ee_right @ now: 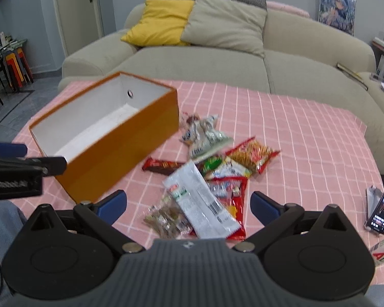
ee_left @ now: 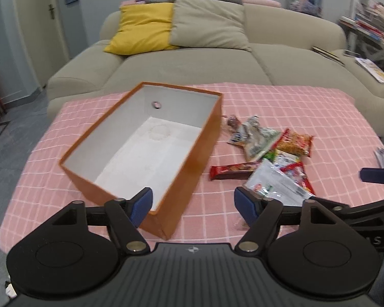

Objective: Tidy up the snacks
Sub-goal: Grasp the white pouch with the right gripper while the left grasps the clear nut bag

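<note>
1. The snacks (ee_right: 212, 168) lie in a loose heap on the pink-checked counter (ee_right: 307, 138), just ahead of the right gripper (ee_right: 188, 206) and spreading away from its fingers (ee_right: 112, 204); the orange box (ee_right: 120, 138), open-topped and with nothing visible inside, stands ahead and to the left of those fingers, close beside the heap.
2. The right fingers stand wide apart with nothing pressed between them; the near end of the white packet (ee_right: 202, 204) and a clear bag of brown pieces (ee_right: 166, 220) lie in the gap between them, on the counter.
3. The white packet's long axis runs away from the right fingers, leaning a little to the left; so the fingers straddle its width, which I judge suits a pinch across the short side.
4. The left gripper (ee_left: 193, 204) hangs over the near corner of the box (ee_left: 140, 148); its fingers (ee_left: 140, 206) are also spread, holding nothing; the heap (ee_left: 268, 153) lies ahead and to their right, with the dark chocolate bar (ee_left: 233, 171) nearest, its long axis crosswise to them.
5. By my reading the right hand is the nearer to the snacks, and the left is the nearer to the box; the likely move is a right-hand pick of the white packet, then a carry leftward over the box wall.
6. Nothing appears packed yet; the task seems to be at its beginning.
</note>
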`<state>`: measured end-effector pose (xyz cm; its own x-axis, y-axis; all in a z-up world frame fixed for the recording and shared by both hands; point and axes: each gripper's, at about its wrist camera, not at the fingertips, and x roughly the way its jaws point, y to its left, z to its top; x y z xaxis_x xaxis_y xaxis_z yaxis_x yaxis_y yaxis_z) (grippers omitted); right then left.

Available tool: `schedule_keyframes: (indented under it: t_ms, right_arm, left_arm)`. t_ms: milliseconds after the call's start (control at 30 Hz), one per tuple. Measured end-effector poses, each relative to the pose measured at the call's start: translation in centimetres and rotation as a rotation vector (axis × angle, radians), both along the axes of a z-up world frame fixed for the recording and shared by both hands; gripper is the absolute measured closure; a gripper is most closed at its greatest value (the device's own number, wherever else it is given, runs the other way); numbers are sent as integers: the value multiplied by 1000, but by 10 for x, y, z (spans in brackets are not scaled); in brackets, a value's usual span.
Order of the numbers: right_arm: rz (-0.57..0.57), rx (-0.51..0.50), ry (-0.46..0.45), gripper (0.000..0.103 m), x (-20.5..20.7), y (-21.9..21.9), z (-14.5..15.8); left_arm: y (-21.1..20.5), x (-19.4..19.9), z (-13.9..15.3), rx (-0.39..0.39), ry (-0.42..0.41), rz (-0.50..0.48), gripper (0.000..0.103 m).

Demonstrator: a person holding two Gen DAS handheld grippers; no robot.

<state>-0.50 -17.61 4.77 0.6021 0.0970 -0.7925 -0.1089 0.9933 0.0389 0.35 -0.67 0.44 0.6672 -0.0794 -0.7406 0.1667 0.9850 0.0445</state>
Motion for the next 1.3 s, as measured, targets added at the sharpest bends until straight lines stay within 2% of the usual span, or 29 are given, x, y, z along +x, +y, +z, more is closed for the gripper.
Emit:
schedule_keyframes:
  t_ms: [100, 133, 167, 233, 400, 467, 633, 767, 1033, 1200, 1300]
  right_arm:
    - [3, 6, 29, 4, 0, -8, -11]
    - [3, 6, 32, 6, 0, -10, -14]
    - [6, 5, 35, 10, 0, -11, -17]
    - [13, 3, 53, 23, 2, -14, -24]
    - [54, 13, 97, 39, 11, -21, -43]
    - [78, 6, 109, 42, 16, -23, -49]
    - [168, -31, 123, 45, 30, -23, -63]
    - [244, -65, 140, 45, 39, -19, -75]
    - [393, -201, 129, 47, 47, -4, -98]
    - [434, -257, 118, 47, 49, 3, -108]
    - [456, -288, 104, 47, 49, 6, -113]
  left_arm:
    - [-6, 4, -4, -37, 37, -47, 27]
    - [-8, 5, -6, -42, 47, -64, 34]
    - [-11, 7, -7, -46, 54, -89, 40]
    - [-18, 10, -12, -64, 80, -140, 47]
    - [-36, 23, -31, -69, 173, -246, 44]
    - [-45, 27, -39, -44, 194, -292, 35]
    - [-60, 44, -62, -22, 273, -360, 30]
    - [-62, 59, -82, -50, 350, -320, 30]
    - [-53, 82, -102, -190, 460, -115, 30]
    - [-55, 91, -119, -232, 534, -7, 31]
    - [-54, 94, -129, -266, 562, 41, 35]
